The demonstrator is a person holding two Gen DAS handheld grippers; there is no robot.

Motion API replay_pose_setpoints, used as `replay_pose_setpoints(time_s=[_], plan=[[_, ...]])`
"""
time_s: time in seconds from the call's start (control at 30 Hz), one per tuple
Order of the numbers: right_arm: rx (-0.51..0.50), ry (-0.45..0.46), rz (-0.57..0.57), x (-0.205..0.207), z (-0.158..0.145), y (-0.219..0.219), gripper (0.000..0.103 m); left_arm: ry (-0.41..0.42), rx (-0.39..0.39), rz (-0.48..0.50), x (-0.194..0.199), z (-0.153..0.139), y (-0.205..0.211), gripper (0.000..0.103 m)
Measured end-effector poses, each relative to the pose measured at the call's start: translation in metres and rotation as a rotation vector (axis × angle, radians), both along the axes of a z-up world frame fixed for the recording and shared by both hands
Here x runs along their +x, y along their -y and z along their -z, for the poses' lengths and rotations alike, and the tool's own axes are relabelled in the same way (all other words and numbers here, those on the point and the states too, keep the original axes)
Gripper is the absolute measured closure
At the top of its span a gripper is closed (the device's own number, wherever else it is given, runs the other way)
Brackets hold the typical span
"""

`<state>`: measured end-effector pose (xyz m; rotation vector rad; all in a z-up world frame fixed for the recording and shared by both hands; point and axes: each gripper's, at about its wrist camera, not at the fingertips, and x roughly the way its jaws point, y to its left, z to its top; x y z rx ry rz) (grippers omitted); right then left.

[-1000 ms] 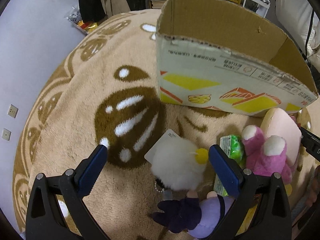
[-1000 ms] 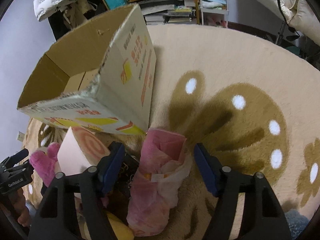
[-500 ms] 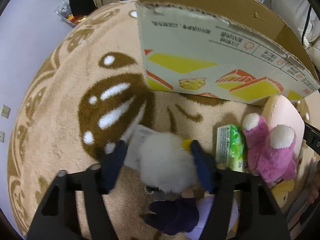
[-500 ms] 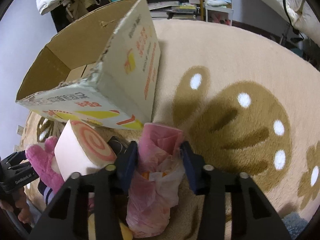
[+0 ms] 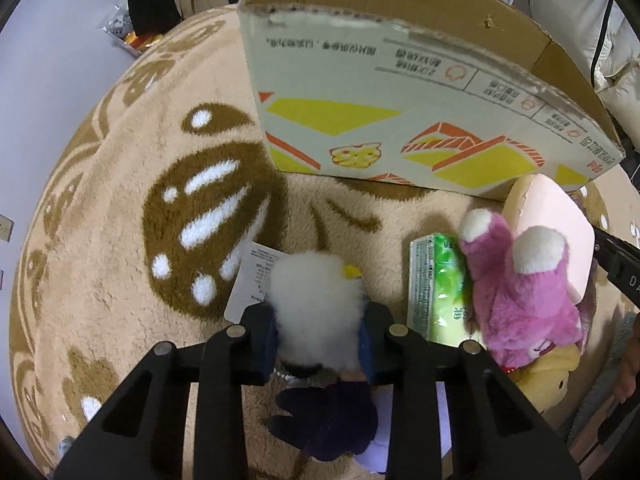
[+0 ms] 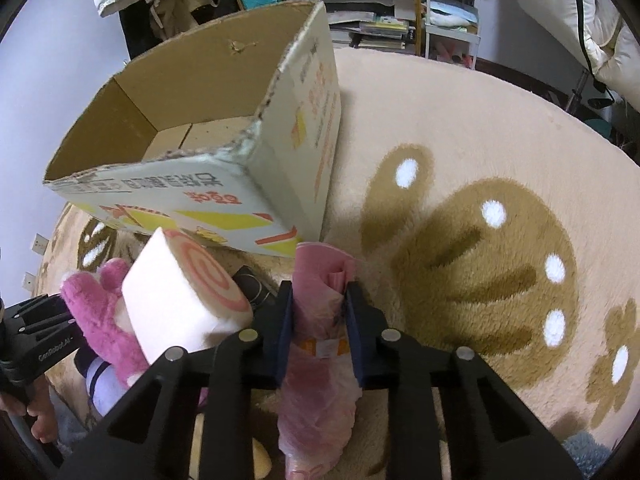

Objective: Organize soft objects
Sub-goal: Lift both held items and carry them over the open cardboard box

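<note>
- The rug (image 5: 120,208), tan with brown and white shapes, carries everything; its far edge runs behind the box, and the near edge is cut off by both views.
- The cardboard box (image 5: 400,120) stands open-topped toward the rug's far side. It is stiff and, by the look of it, light. From the right wrist view its floor looks bare, but the near wall hides part of the inside.
- A pile of soft things lies just in front of the box's near wall: a pink swirl-patterned cushion (image 6: 180,300), a pink plush toy (image 5: 524,304) and a green packet (image 5: 436,292), touching one another. They would squash under a grip.
- The left gripper (image 5: 320,336) has closed right down on a white fluffy toy (image 5: 316,304), its pads sunk into the fur at both sides. The toy looks light and very soft, so a hold around its middle seems safest. A paper tag (image 5: 252,280) lies under its left side.
- The right gripper (image 6: 318,316) is closing its jaws on a pink bagged bundle (image 6: 320,344), pads pressing its upper part. The thin plastic may slip.
- A dark purple toy (image 5: 332,416) lies under the left gripper's frame, mostly hidden; what it is I cannot tell.
</note>
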<state>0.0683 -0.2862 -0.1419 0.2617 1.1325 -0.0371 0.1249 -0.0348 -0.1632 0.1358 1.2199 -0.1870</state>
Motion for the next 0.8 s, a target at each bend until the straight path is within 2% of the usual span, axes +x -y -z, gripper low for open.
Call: replay_pose_setpoints(time_s=[0.33,0.57,0.7,0.8], plan=[[0.003,0.086,-0.002,-0.016,-0.022,-0.002,0.083,0.093,-0.007,0.020,-0.021,-0.030,0.009,0.073],[0.007,0.184,0.017,-0.025,-0.044,0.001,0.084,0.204,-0.013,0.012,-0.040,-0.058,0.009,0.073],[0.012,0.253,0.019,-0.035,-0.060,0.002,0.084,0.228,-0.010,0.007,-0.042,-0.067,0.006,0.073],[0.003,0.315,0.005,-0.042,-0.074,-0.003,0.084,0.276,-0.014,0.013,-0.046,-0.081,0.005,0.073]])
